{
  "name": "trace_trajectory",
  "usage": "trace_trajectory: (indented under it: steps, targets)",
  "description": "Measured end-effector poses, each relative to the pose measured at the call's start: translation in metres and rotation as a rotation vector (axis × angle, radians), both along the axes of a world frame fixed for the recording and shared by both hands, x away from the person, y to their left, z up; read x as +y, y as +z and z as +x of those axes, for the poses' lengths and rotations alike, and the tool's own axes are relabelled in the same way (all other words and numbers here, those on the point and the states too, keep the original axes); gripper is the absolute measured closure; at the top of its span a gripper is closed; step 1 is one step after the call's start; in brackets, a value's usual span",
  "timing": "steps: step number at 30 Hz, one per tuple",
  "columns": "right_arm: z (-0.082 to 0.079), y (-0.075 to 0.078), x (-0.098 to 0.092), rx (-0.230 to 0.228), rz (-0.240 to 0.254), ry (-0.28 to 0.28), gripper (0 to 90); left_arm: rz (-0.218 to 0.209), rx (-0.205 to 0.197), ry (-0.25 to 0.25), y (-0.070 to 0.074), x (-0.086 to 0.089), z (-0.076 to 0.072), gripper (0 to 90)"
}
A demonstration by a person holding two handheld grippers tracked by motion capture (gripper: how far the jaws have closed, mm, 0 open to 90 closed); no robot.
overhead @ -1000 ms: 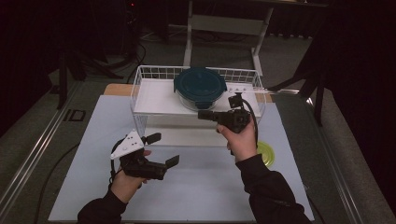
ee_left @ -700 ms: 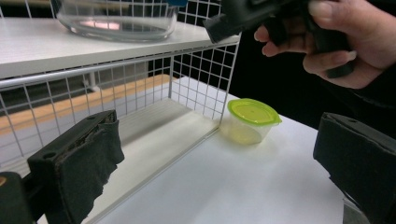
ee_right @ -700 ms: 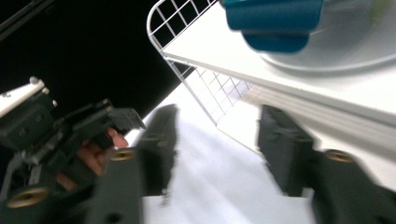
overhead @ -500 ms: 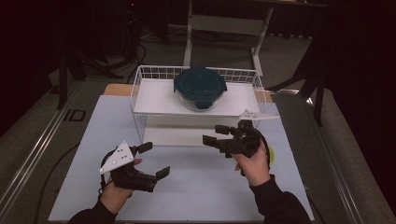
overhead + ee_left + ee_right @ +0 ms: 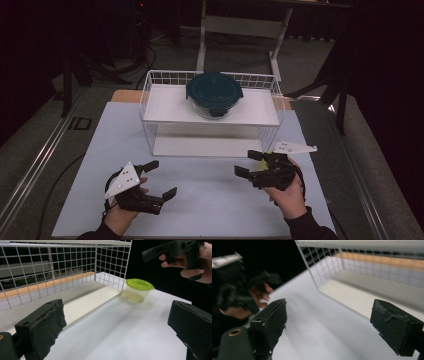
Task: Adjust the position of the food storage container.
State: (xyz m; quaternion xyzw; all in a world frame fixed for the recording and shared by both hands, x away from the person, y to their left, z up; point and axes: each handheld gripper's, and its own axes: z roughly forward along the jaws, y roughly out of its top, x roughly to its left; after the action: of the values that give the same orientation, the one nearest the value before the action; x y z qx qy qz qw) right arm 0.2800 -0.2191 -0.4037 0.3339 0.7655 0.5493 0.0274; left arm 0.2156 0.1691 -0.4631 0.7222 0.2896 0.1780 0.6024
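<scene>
A round glass bowl with a dark teal lid [image 5: 214, 92] stands on the upper shelf of a white wire rack [image 5: 150, 102]. A small clear tub with a lime-green lid [image 5: 139, 288] sits on the white mat just off the rack's right end. In the high view my right hand mostly hides it. My left gripper [image 5: 162, 178] [image 5: 117, 327] hovers low over the mat at front left, open and empty. My right gripper [image 5: 245, 163] [image 5: 334, 322] is at front right, open and empty, beside the tub.
The rack's lower shelf [image 5: 210, 146] [image 5: 82, 298] is bare. The white mat [image 5: 210, 200] has free room between the two grippers. A table edge rail [image 5: 35, 160] runs along the left, with dark stands behind the table.
My right gripper has drawn back from beside the bowl on the upper shelf and come down to the front right of the mat. My left gripper has slid slightly towards the front left.
</scene>
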Motion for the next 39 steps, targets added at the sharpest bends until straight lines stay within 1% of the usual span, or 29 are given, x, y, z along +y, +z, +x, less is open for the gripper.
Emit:
trace_trajectory:
  steps: [1, 2, 3, 4, 5, 6, 7, 8, 10, 12, 13, 15, 17, 19, 20, 22, 23, 26, 28, 29, 31, 33, 36, 38, 39]
  targets:
    - [-0.004, -0.005, -0.008, 0.002, -0.023, -0.005, 16.3, -0.008, 0.002, -0.002, -0.001, 0.000, 0.000, 0.8]
    - [-0.006, -0.008, -0.013, 0.003, -0.021, -0.011, 21.0, -0.011, 0.005, 0.002, -0.002, 0.001, 0.002, 0.8]
    - [-0.006, -0.008, -0.013, 0.003, -0.021, -0.011, 21.0, -0.011, 0.005, 0.002, -0.002, 0.001, 0.002, 0.8]
    - [-0.010, -0.014, -0.022, -0.016, -0.060, -0.026, 26.5, -0.005, 0.005, -0.003, -0.004, 0.001, 0.002, 0.8]
    - [-0.010, -0.014, -0.022, -0.016, -0.060, -0.026, 26.5, -0.005, 0.005, -0.003, -0.004, 0.001, 0.002, 0.8]
    - [-0.012, -0.017, -0.026, -0.017, -0.071, -0.036, 31.1, -0.005, 0.005, -0.003, -0.004, 0.001, 0.002, 0.8]
    - [-0.014, -0.023, -0.035, -0.026, -0.096, -0.064, 36.5, -0.007, 0.009, -0.010, -0.007, 0.000, 0.003, 0.8]
    - [-0.015, -0.025, -0.040, -0.024, -0.110, -0.079, 41.9, -0.005, 0.007, -0.012, -0.007, 0.000, 0.003, 0.8]
    - [-0.016, -0.030, -0.050, -0.022, -0.115, -0.107, 49.5, 0.002, 0.005, -0.013, -0.007, -0.001, 0.003, 0.8]
    - [-0.016, -0.034, -0.060, -0.025, -0.131, -0.133, 58.7, -0.008, 0.002, -0.014, -0.007, -0.001, 0.002, 0.8]
    - [-0.016, -0.036, -0.065, -0.027, -0.143, -0.152, 63.1, -0.008, 0.002, -0.012, -0.007, -0.001, 0.002, 0.8]
    - [-0.015, -0.039, -0.074, -0.029, -0.170, -0.174, 69.8, -0.015, 0.001, -0.011, -0.007, 0.000, 0.002, 0.8]
    - [-0.013, -0.044, -0.085, -0.030, -0.202, -0.199, 78.6, -0.015, 0.002, -0.006, -0.006, 0.001, 0.002, 0.8]
    - [-0.011, -0.048, -0.094, -0.020, -0.212, -0.226, 84.0, -0.023, 0.002, -0.004, -0.006, 0.002, 0.002, 0.8]
    - [-0.010, -0.050, -0.098, -0.013, -0.208, -0.230, 86.7, -0.023, 0.001, -0.003, -0.006, 0.002, 0.002, 0.8]
    - [-0.010, -0.053, -0.106, -0.005, -0.216, -0.250, 89.7, -0.023, -0.002, -0.001, -0.005, 0.002, 0.002, 0.8]
    - [-0.009, -0.055, -0.109, 0.005, -0.215, -0.252, 89.8, -0.022, -0.001, -0.002, -0.005, 0.003, 0.002, 0.8]
    - [-0.008, -0.060, -0.119, 0.015, -0.227, -0.273, 89.9, -0.024, -0.004, -0.002, -0.005, 0.003, 0.002, 0.8]
    - [-0.006, -0.063, -0.126, 0.017, -0.236, -0.300, 89.9, -0.022, -0.006, -0.002, -0.005, 0.003, 0.002, 0.8]
    - [-0.004, -0.065, -0.131, 0.023, -0.233, -0.312, 90.0, -0.023, -0.007, -0.001, -0.005, 0.003, 0.002, 0.8]
    - [-0.001, -0.069, -0.136, 0.020, -0.255, -0.346, 90.0, -0.025, -0.006, -0.001, -0.004, 0.004, 0.002, 0.8]
    - [0.003, -0.075, -0.143, 0.029, -0.271, -0.380, 90.0, -0.029, -0.006, 0.002, -0.004, 0.004, 0.002, 0.8]
    - [0.008, -0.084, -0.151, 0.048, -0.276, -0.414, 90.0, -0.031, -0.007, 0.004, -0.004, 0.005, 0.002, 0.8]
    - [0.010, -0.089, -0.155, 0.060, -0.260, -0.432, 90.0, -0.036, -0.005, 0.003, -0.004, 0.005, 0.002, 0.8]
    - [0.012, -0.092, -0.156, 0.061, -0.274, -0.442, 90.0, -0.035, -0.005, 0.004, -0.004, 0.005, 0.002, 0.8]
